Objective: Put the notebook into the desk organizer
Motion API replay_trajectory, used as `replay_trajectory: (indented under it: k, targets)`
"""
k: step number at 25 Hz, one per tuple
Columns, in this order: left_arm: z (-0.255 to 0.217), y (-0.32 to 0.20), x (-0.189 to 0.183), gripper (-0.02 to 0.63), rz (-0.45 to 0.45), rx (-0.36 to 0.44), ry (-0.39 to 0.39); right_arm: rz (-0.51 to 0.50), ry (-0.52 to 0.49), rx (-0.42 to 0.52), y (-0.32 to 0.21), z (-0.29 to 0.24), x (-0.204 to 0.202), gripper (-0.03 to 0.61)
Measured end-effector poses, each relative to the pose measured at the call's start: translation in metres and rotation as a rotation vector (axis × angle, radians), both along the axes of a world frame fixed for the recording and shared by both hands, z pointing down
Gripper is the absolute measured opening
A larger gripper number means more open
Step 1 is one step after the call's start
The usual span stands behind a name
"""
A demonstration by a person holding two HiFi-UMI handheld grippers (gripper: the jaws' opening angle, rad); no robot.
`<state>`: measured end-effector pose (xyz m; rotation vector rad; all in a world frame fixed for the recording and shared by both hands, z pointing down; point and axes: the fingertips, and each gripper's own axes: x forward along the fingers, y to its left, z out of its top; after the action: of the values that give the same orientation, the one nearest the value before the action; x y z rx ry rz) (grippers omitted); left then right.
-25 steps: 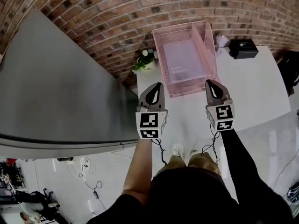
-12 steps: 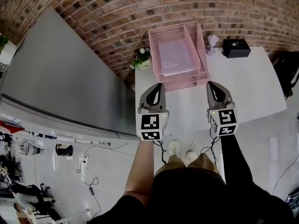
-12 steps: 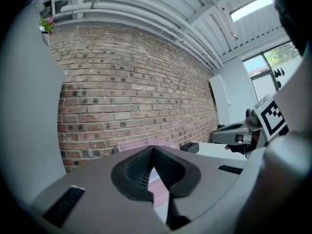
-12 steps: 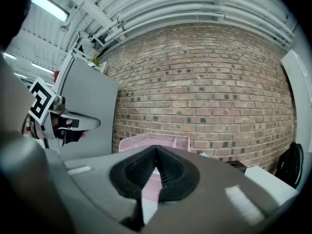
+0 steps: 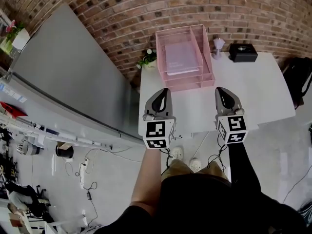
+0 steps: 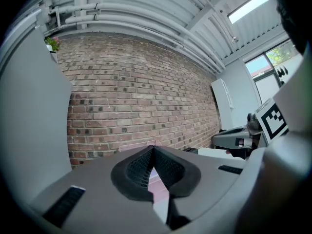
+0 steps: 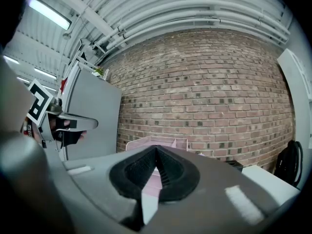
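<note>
A pink wire-mesh desk organizer (image 5: 184,57) stands at the back of the white table (image 5: 253,89), against the brick wall. A pale pink notebook (image 5: 181,58) lies flat in its top tray. My left gripper (image 5: 164,92) is shut and holds nothing, hovering over the table's near edge, well short of the organizer. My right gripper (image 5: 222,91) is also shut and bare, level with the left one. In both gripper views the jaws meet at their tips, left gripper (image 6: 154,149) and right gripper (image 7: 156,150), with the organizer (image 7: 156,141) showing pink beyond them.
A small potted plant (image 5: 148,58) sits left of the organizer. A black box (image 5: 243,52) and a small white figure (image 5: 217,45) stand to its right. A large grey cabinet (image 5: 68,87) flanks the table's left. Cables lie on the floor below.
Both grippers have drawn back from the organizer toward the table's near edge and risen. The view has widened, so the organizer looks smaller and farther away.
</note>
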<state>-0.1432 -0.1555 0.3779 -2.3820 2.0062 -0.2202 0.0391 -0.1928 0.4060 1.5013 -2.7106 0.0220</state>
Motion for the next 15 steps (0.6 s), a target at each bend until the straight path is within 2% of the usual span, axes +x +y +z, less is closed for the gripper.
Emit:
replay_trajectory:
  k: [7,15]
  targets:
    - [-0.006,0.014,0.0,0.009,-0.022,0.012,-0.012,-0.02,0.033,0.024,0.011,-0.006,-0.001,0.002]
    - [-0.007,0.015,0.004,0.009,-0.017,0.012,-0.02,-0.025,0.027,0.028,0.013,-0.009,-0.001,0.002]
